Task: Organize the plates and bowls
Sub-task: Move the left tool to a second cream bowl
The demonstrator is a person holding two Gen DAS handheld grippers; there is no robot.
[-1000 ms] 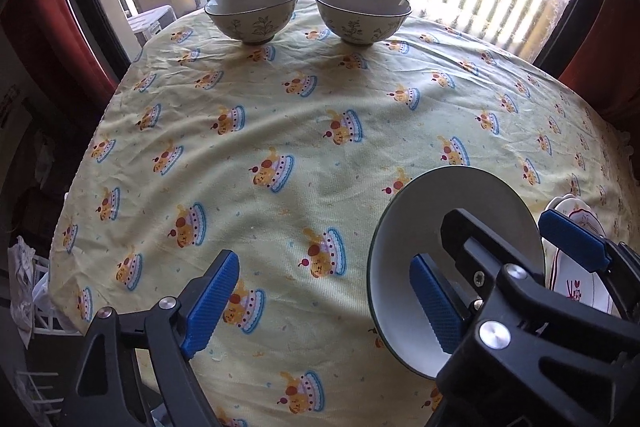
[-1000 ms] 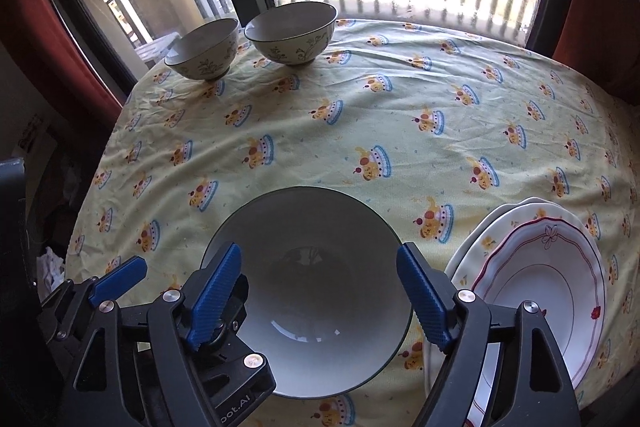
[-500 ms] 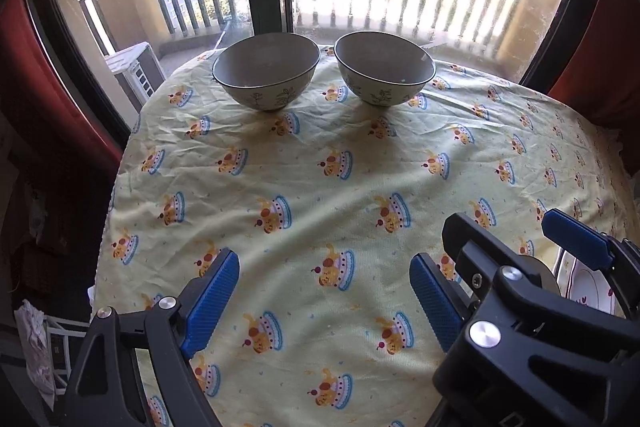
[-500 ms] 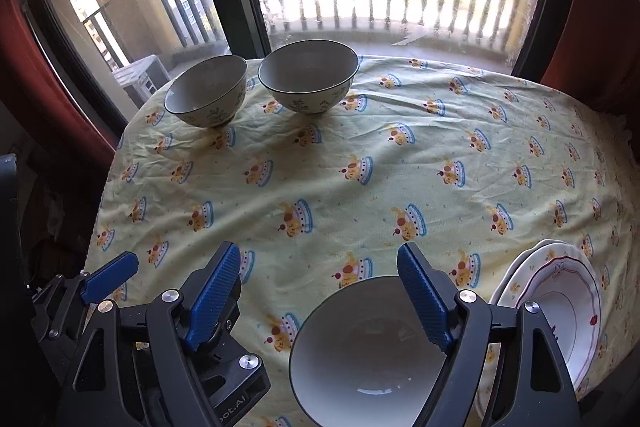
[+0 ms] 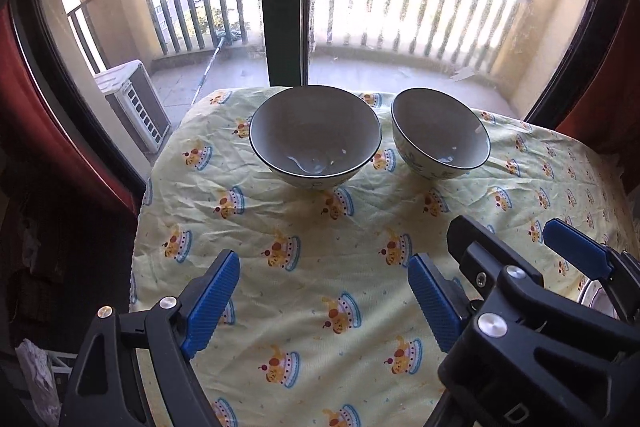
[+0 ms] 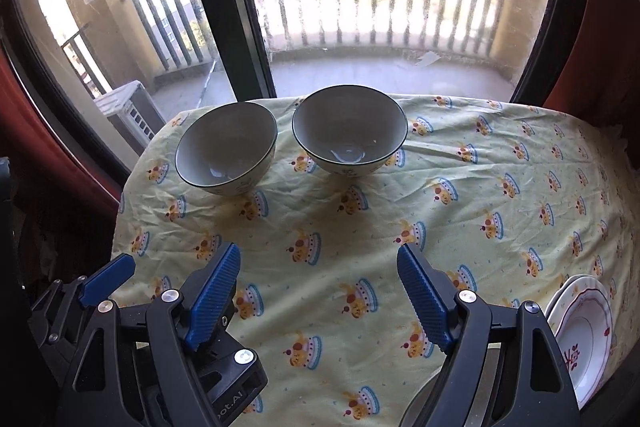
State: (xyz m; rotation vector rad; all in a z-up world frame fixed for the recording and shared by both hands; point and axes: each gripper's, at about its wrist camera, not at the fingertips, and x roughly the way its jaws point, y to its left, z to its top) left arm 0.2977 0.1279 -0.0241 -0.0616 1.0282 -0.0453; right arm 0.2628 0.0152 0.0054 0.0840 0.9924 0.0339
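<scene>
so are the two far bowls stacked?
No, the left bowl and right bowl sit side by side on the tablecloth, each empty.

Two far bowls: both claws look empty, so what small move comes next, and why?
Probably ease the left claw forward toward the left bowl. Both claws are open and empty, and that bowl stands apart from the right bowl, unstacked, almost straight ahead of the left claw's fingers.
</scene>
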